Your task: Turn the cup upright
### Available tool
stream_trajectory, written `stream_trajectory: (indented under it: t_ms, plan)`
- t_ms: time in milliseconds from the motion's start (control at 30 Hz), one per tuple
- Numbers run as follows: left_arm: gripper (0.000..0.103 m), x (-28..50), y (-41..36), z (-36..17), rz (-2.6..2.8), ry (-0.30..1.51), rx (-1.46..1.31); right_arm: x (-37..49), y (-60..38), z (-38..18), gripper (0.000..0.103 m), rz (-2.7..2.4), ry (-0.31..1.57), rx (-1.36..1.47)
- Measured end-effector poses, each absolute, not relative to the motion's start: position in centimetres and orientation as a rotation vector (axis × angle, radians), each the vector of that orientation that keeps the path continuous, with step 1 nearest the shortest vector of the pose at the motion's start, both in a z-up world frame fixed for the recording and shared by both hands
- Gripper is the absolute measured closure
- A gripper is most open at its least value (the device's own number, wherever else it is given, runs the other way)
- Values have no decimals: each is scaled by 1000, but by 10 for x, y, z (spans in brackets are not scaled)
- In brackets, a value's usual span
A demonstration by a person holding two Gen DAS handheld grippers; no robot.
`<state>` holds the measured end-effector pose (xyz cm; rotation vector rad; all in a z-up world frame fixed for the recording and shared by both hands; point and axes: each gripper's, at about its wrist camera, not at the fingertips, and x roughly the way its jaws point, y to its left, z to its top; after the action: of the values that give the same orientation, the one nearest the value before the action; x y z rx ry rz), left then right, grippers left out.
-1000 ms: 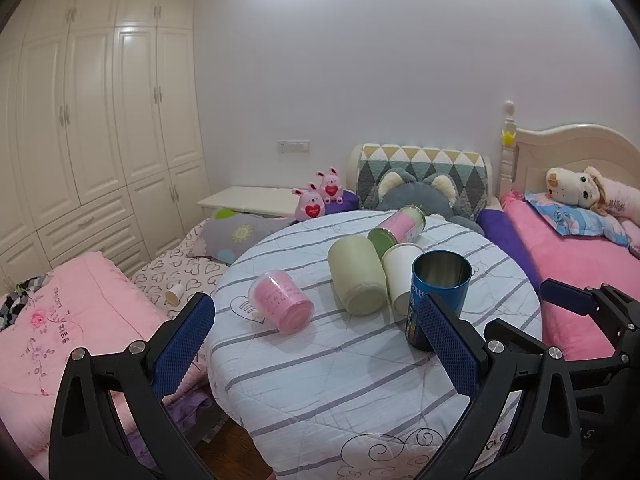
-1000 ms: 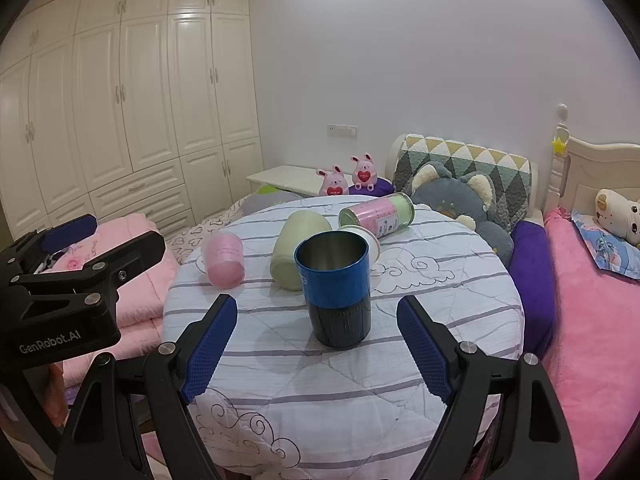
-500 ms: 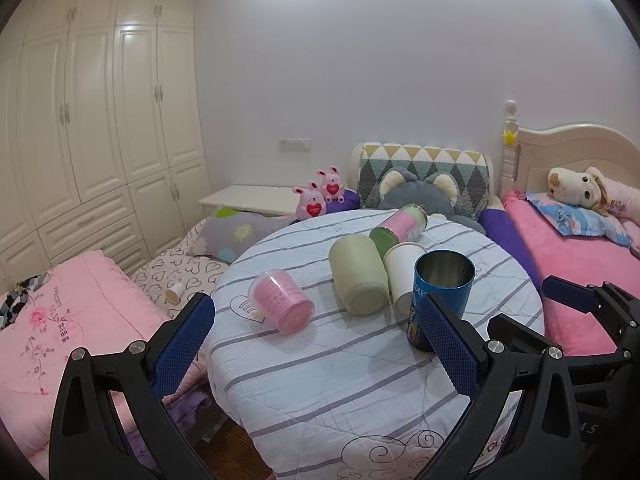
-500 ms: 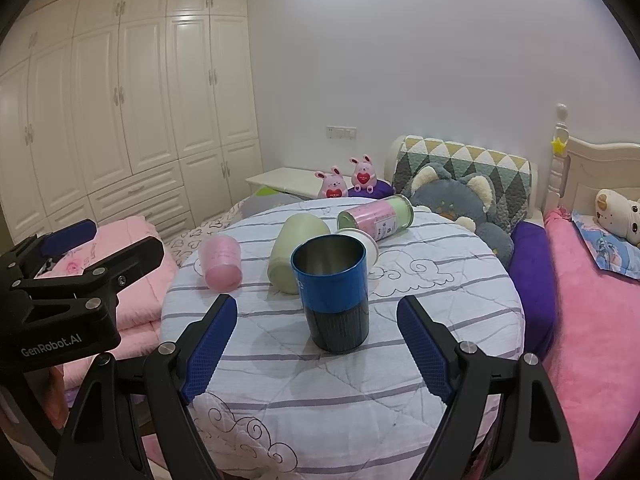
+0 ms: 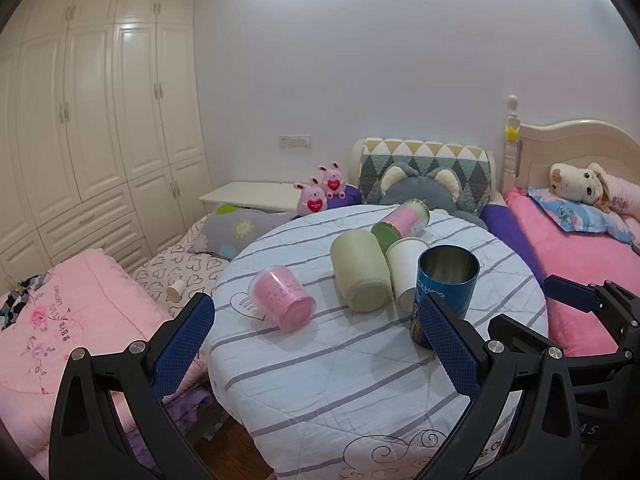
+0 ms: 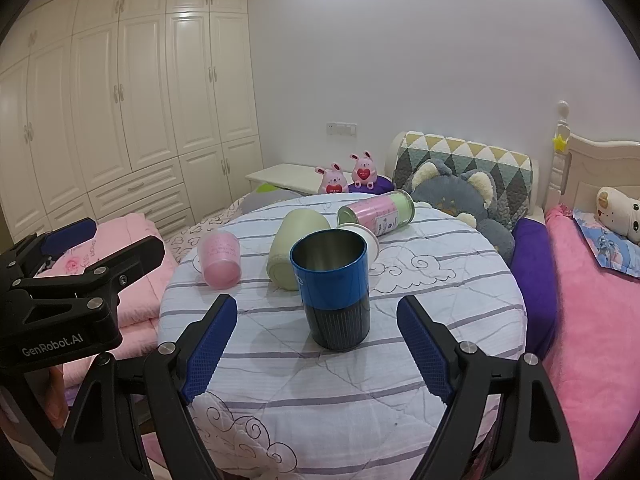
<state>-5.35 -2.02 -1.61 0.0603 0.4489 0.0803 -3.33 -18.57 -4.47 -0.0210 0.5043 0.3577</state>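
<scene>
A blue metal cup (image 6: 330, 288) stands upright on the round table (image 6: 460, 320); it also shows in the left wrist view (image 5: 446, 280). A pink cup (image 5: 282, 298), a pale green cup (image 5: 360, 276), a white cup (image 5: 406, 268) and a pink-and-green can (image 5: 400, 222) lie on their sides behind it. My right gripper (image 6: 318, 354) is open and empty, just short of the blue cup. My left gripper (image 5: 316, 344) is open and empty, near the table's front edge, short of the pink cup (image 6: 220, 258).
The table wears a striped white cloth. A pink bed (image 5: 592, 264) with stuffed toys lies to the right, pink bedding (image 5: 60, 320) to the left. Cushions (image 5: 424, 168) and two pink bunny toys (image 5: 322, 192) sit behind the table. White wardrobes (image 5: 100, 120) line the left wall.
Both grippers have drifted slightly; the view of the table has barely shifted. The cups have not moved and both grippers stay open.
</scene>
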Motion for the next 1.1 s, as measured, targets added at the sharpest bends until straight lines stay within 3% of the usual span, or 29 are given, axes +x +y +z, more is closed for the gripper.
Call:
stream_trajectory:
  t_ms: [1100]
  plan:
    - [0, -40, -23, -21, 102, 438, 73, -13, -183, -58, 19, 377, 544, -16]
